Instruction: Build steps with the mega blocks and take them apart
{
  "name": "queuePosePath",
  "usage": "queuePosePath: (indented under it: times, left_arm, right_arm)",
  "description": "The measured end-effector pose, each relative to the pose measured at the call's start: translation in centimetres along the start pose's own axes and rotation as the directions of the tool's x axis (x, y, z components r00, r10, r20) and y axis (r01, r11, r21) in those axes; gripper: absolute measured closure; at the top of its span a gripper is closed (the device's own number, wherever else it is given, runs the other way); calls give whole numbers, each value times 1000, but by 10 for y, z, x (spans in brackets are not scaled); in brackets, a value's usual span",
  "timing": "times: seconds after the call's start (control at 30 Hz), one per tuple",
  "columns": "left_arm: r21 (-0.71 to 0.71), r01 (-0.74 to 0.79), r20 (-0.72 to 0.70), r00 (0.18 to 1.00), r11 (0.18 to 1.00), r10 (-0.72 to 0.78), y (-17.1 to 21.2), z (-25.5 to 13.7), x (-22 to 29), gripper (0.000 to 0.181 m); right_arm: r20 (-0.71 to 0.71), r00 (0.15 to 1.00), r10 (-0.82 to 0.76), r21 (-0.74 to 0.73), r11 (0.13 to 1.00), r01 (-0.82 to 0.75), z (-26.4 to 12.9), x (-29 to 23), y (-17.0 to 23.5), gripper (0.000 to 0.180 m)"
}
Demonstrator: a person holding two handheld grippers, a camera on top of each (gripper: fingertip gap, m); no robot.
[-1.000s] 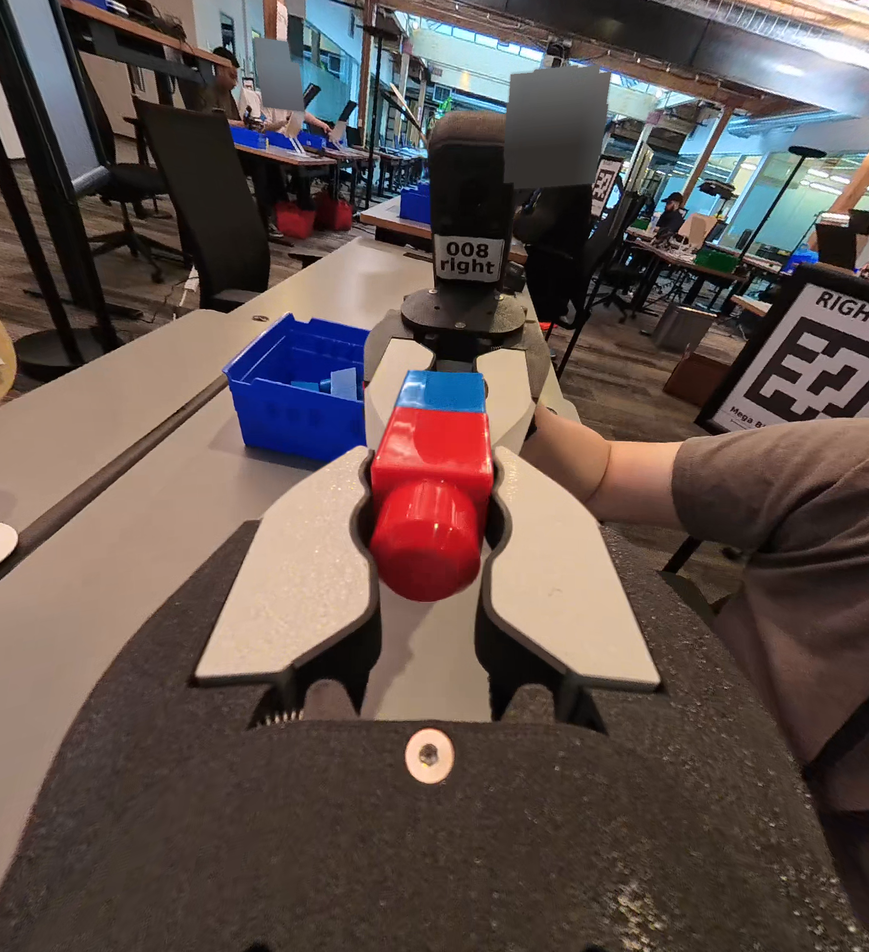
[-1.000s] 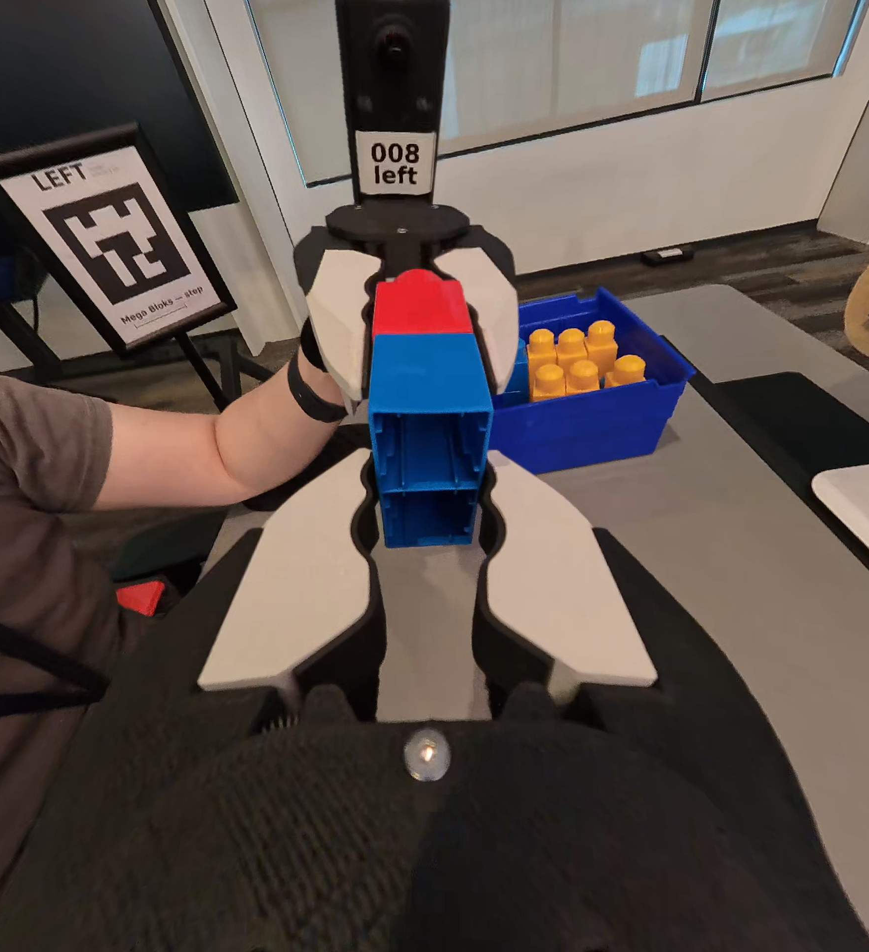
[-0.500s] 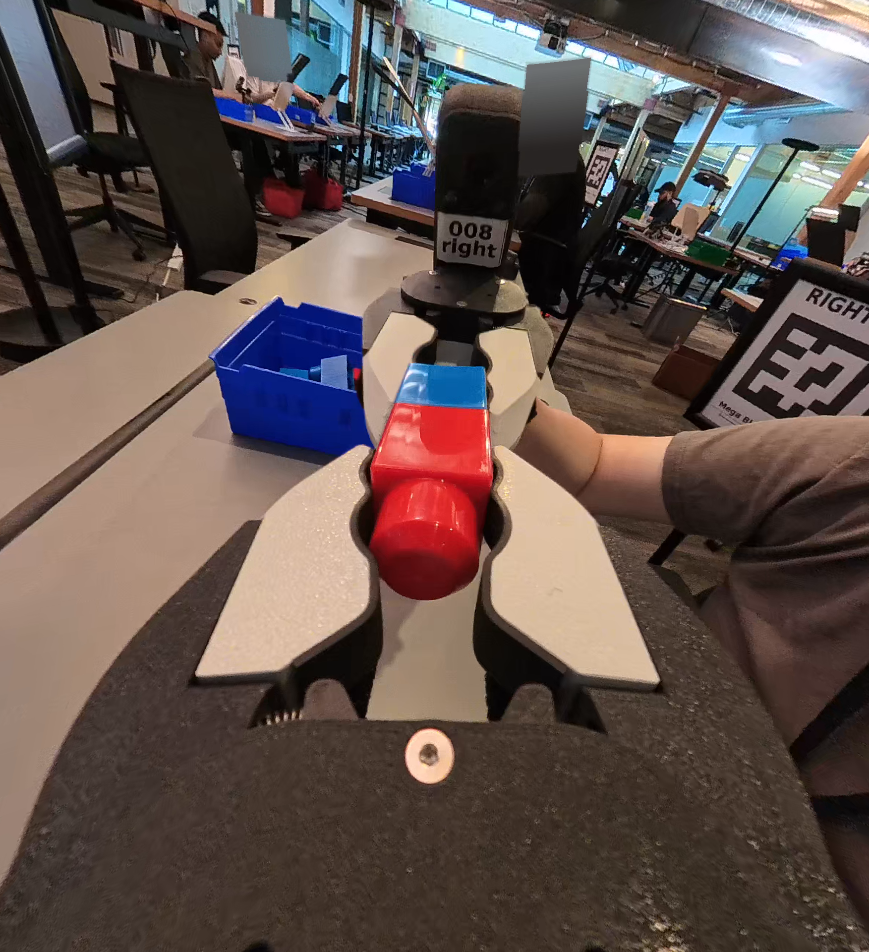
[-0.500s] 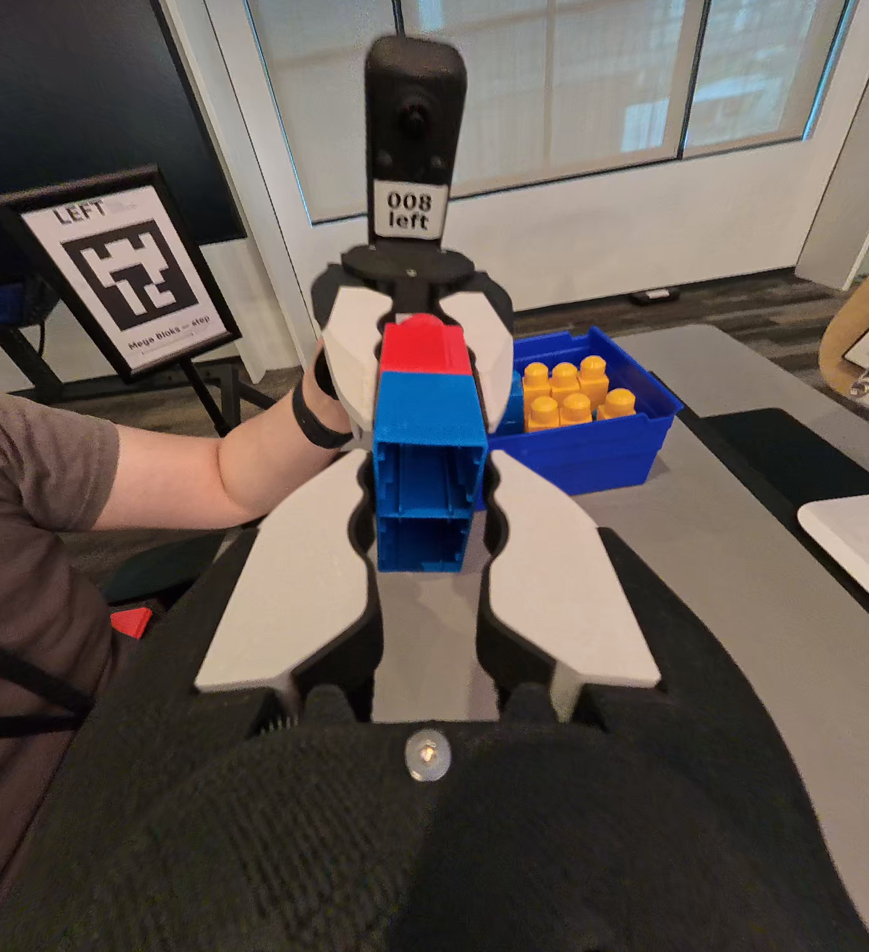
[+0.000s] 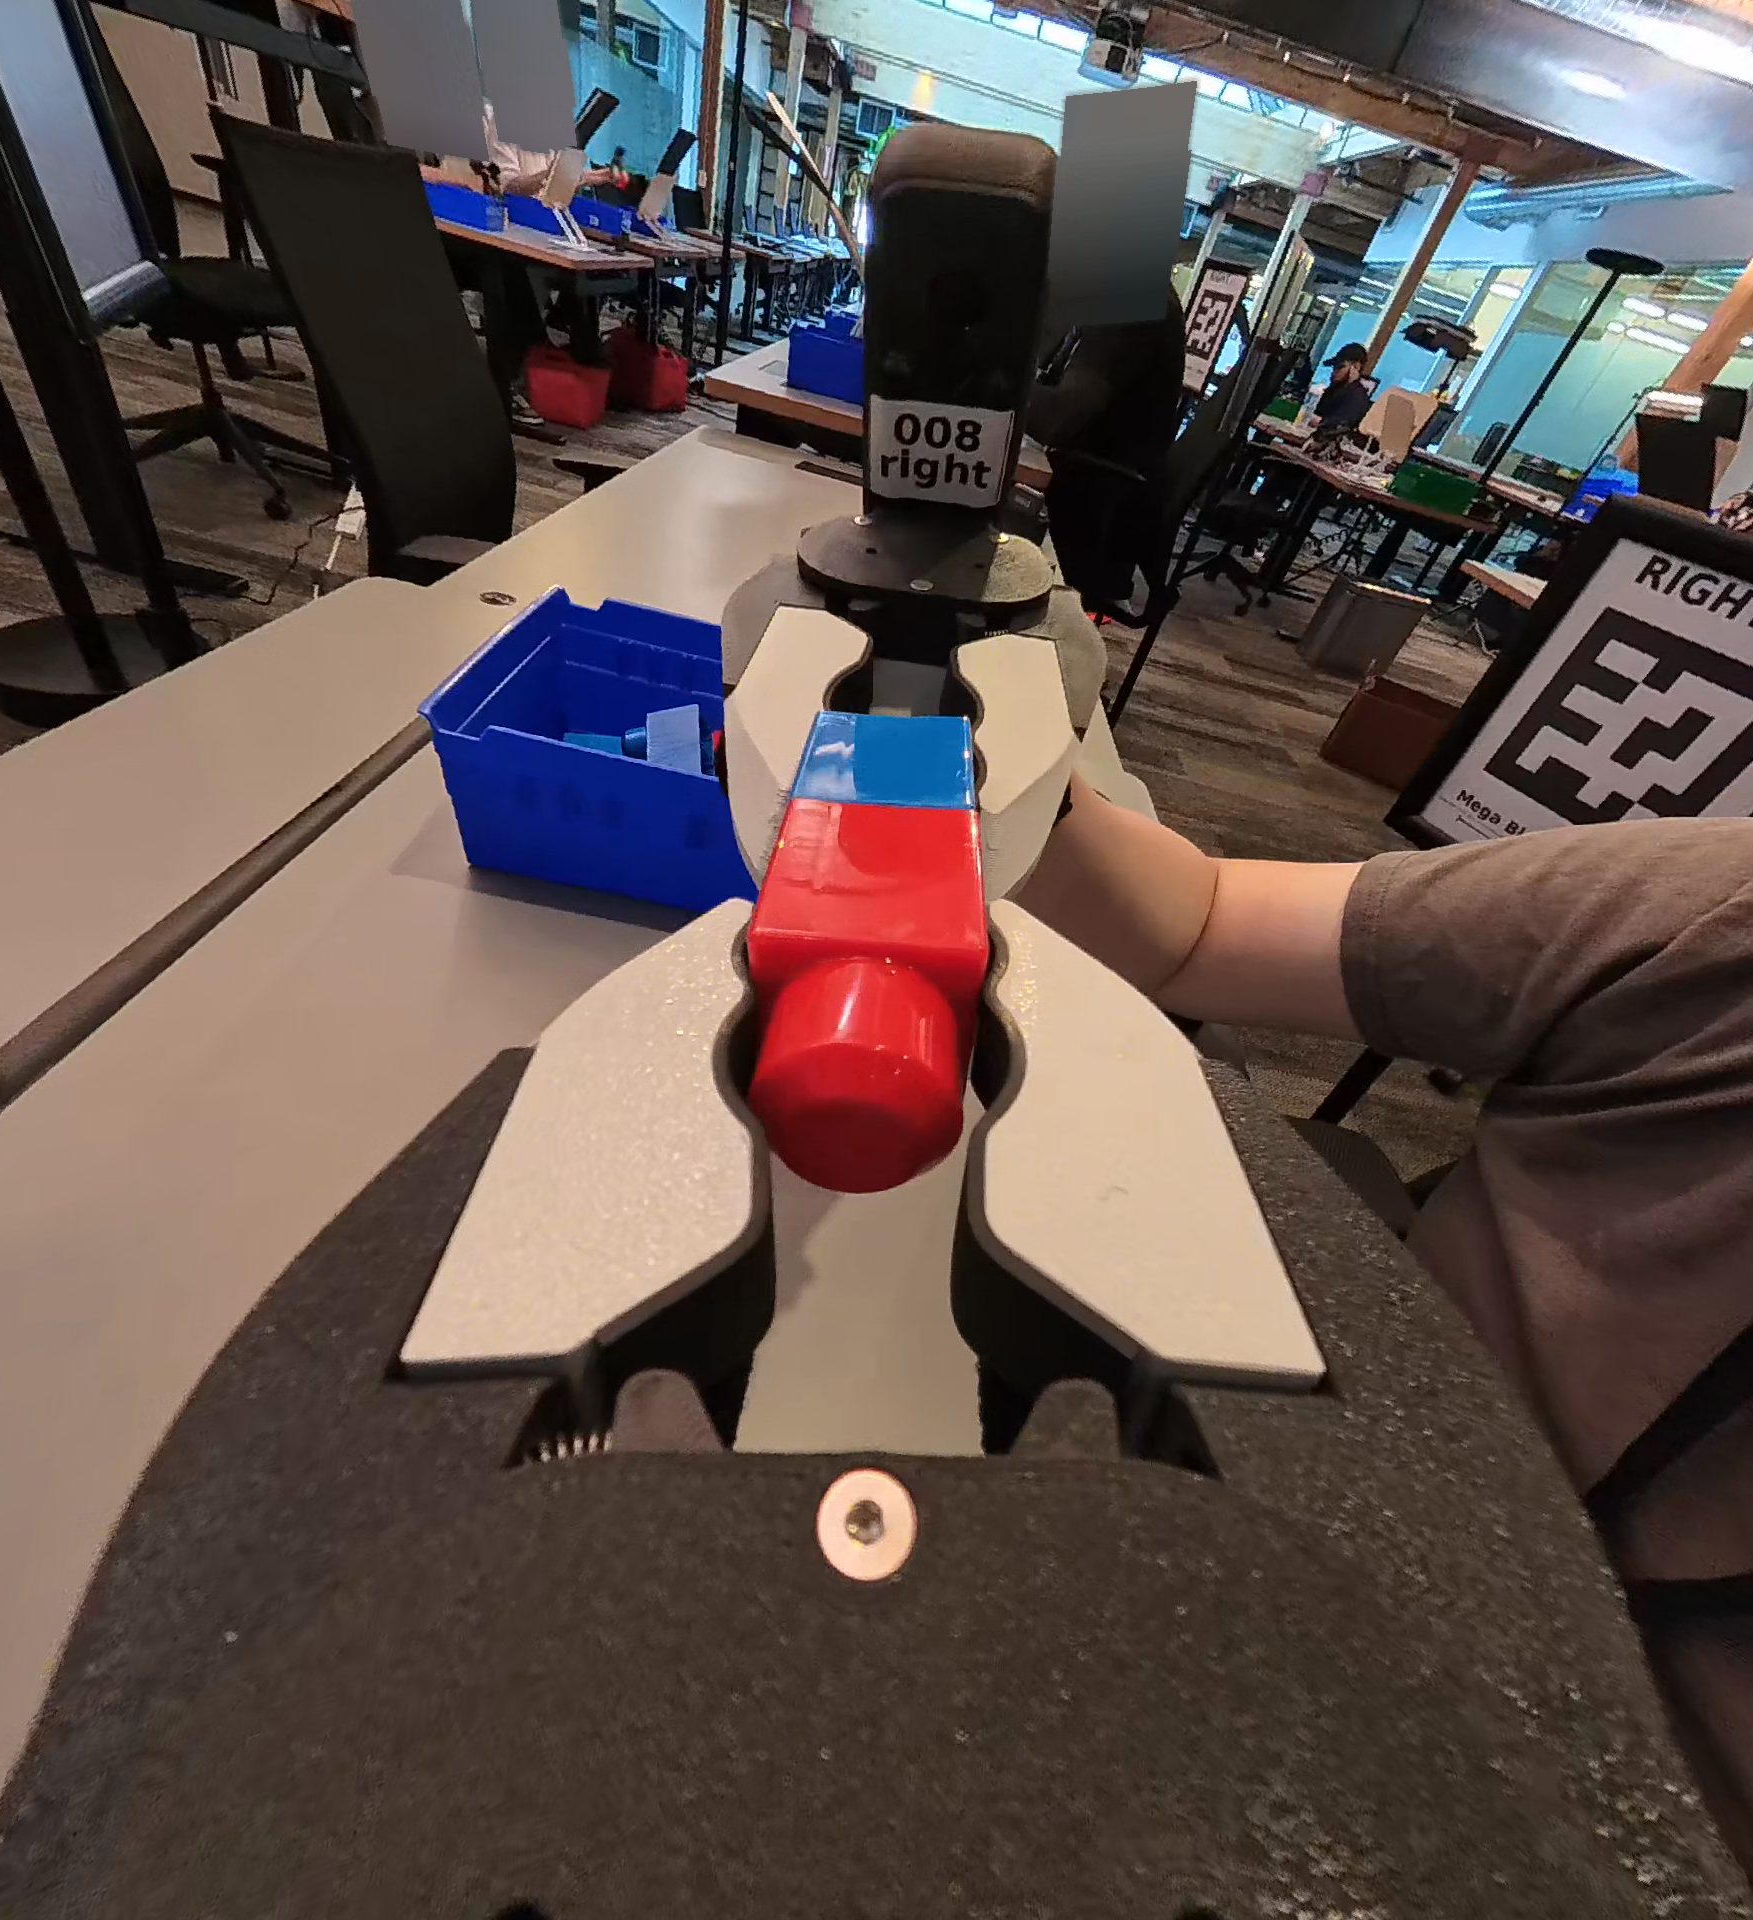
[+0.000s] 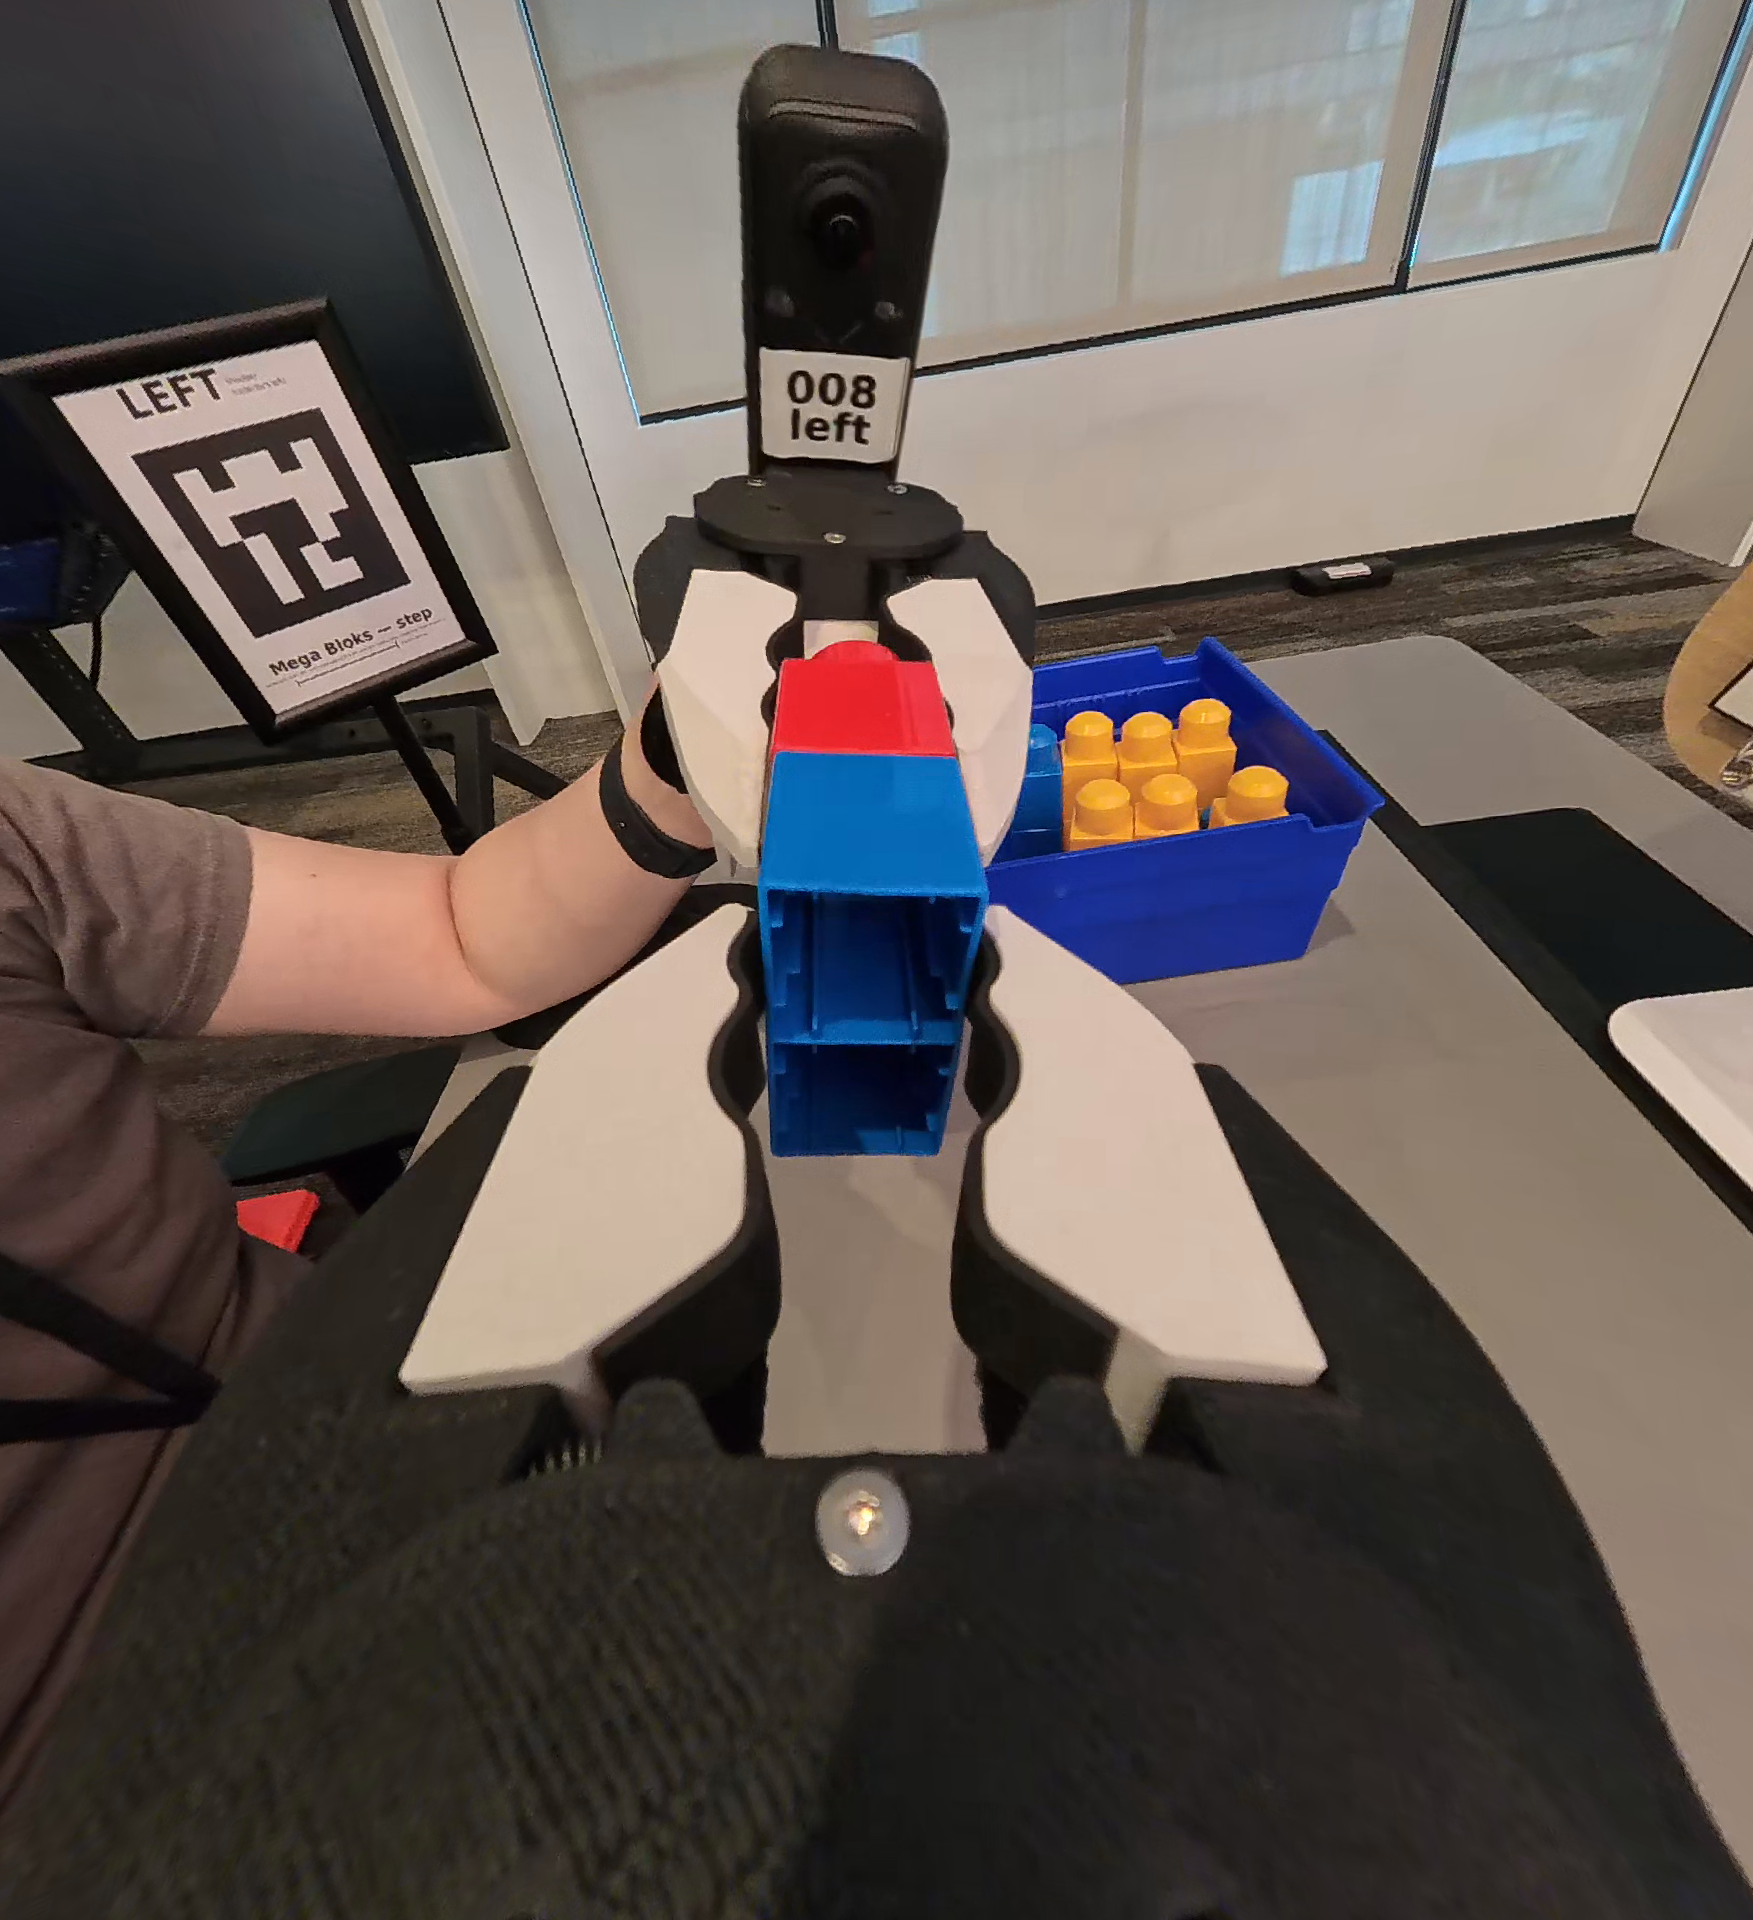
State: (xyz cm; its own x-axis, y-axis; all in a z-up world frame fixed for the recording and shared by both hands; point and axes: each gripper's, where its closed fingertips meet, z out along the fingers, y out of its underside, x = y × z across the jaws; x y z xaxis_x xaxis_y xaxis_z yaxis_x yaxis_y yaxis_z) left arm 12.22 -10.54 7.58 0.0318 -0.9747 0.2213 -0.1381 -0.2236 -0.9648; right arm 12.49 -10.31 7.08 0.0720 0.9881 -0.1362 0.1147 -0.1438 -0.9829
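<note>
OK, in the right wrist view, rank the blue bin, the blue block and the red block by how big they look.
1. Blue plastic bin
2. Blue hollow block, close to the camera, so flattered
3. Red block, partly hidden behind the blue one

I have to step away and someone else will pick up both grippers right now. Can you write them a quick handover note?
Left gripper: shut on the red block, stud end toward its camera.
Right gripper: shut on the blue block, hollow underside toward its camera.
The two blocks are joined end to end, held in the air between the facing grippers above the grey table.
One blue bin holds yellow blocks and a blue one; another blue bin holds blue pieces.
Done: one red-blue pair is together. Whether it is being pressed on or pulled apart cannot be told. No steps stand on the table.
</note>
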Motion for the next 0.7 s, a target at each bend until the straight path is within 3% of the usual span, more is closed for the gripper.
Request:
queuePosePath:
  times: [0.3, 0.4, 0.5, 0.63, 0.7]
  left_arm:
    - [14, -10, 33, 999, 1000, 9, -7, -4, -2, 145]
    - [150, 35, 22, 999, 988, -39, -32, -43, -7, 145]
    - [149, -30, 102, 995, 988, 15, -37, -68, -13, 145]
    - [91, -28, 60, 998, 995, 22, -30, -56, -4, 145]
    - [45, -40, 68, 997, 998, 37, -23, -50, -3, 145]
  right_arm:
    - [2, 1000, 2, 39, 999, -3, -3, 1, -6, 143]
    - [-49, 998, 27, 83, 996, -22, -26, 18, -14, 143]
    - [-71, 997, 27, 96, 995, -20, -43, 25, -20, 143]
    - [-91, 995, -28, 40, 999, 31, -44, 19, -22, 143]
    - [-207, 973, -100, -61, 994, 89, -72, 32, -22, 143]
